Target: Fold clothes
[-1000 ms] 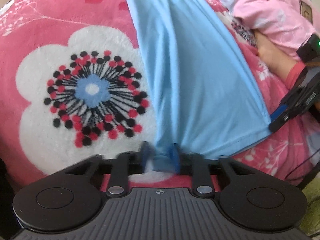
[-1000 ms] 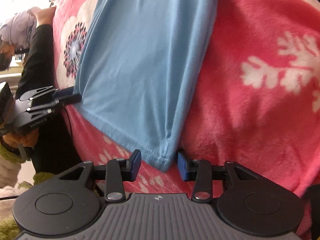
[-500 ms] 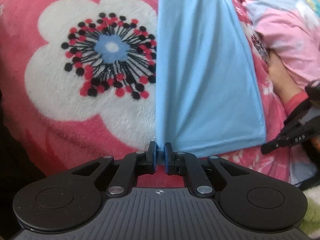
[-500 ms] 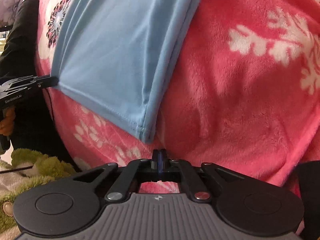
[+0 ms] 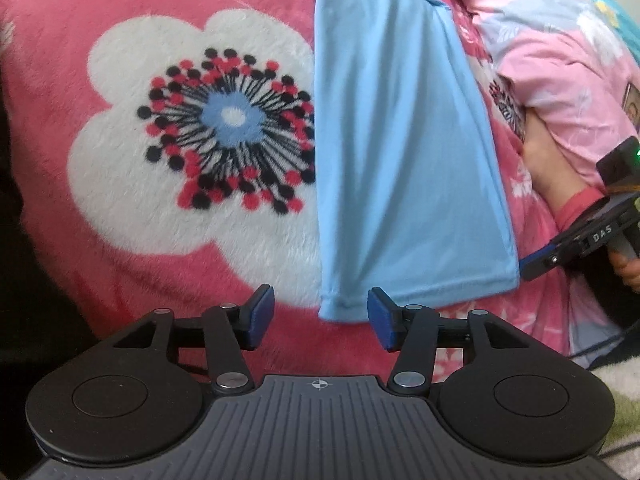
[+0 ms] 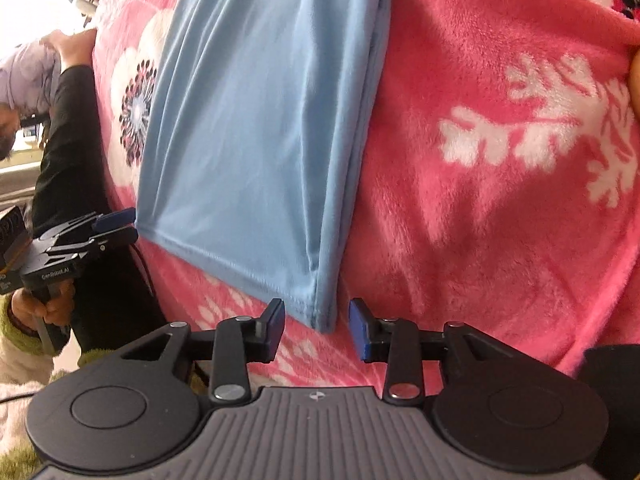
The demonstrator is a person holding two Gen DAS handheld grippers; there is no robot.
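A light blue garment (image 5: 400, 152), folded into a long narrow strip, lies flat on a pink floral blanket (image 5: 120, 40). My left gripper (image 5: 320, 318) is open with the strip's near left hem corner between its pads, not pinched. My right gripper (image 6: 317, 330) is open with the near right hem corner (image 6: 322, 312) between its pads. The garment also shows in the right wrist view (image 6: 260, 120). Each gripper shows in the other's view: the right one (image 5: 568, 248) at the hem's right corner, the left one (image 6: 92, 232) at the hem's left corner.
A person in pink patterned clothes (image 5: 560, 60) lies on the blanket just right of the garment. My sleeved arm (image 6: 72, 120) and hand (image 6: 40, 304) hold the left gripper. A green fuzzy rug (image 6: 20, 452) lies below the bed edge.
Both grippers were shut half a second ago, the left on the hem corner. Both have opened now and sit at the hem corners, with the garment lying flat.
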